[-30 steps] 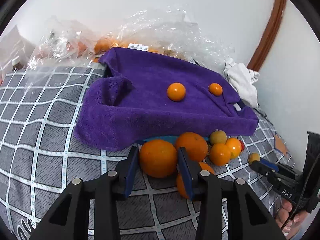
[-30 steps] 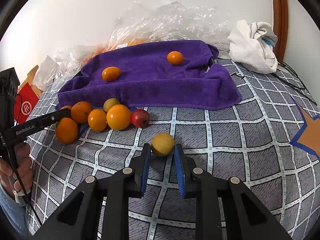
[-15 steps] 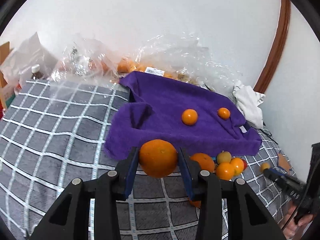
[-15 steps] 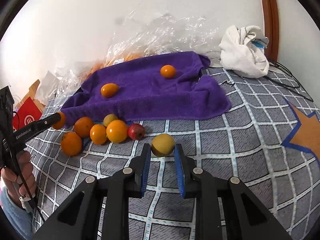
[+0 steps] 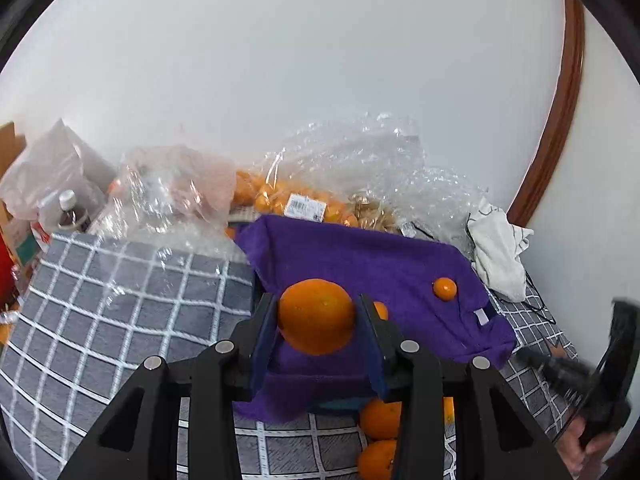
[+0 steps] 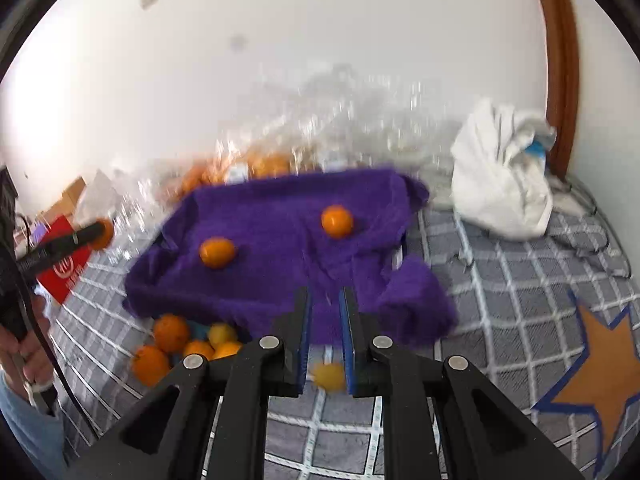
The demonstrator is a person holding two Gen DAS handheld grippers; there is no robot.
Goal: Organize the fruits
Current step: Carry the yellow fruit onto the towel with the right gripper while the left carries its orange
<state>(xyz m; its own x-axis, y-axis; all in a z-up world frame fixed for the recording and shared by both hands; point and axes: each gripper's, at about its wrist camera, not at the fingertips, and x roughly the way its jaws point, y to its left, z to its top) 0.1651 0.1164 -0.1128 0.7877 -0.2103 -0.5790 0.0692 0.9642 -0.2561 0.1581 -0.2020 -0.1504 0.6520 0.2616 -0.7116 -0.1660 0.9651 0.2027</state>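
Bright orange orange [image 5: 316, 316] over a deep purple towel [image 5: 372, 264]; beneath the towel, a grey bedcover [image 5: 120, 300] with white grid lines and an orange, blue-edged star [image 6: 600, 364]

Grey bed cover with white grid lines [image 6: 500, 292], orange star with blue edge [image 6: 600, 364] printed at 4 o'clock in the right wrist view. Directly on it: crumpled purple terry towel [image 6: 288, 256] at centre; loose cluster of orange and yellow fruits [image 6: 188, 344] at 8 o'clock, just off the towel's near edge; bunched white cloth [image 6: 500, 184] at 2 o'clock; clear crinkled plastic bags [image 5: 360, 168] at 12 o'clock along the wall, one holding oranges.
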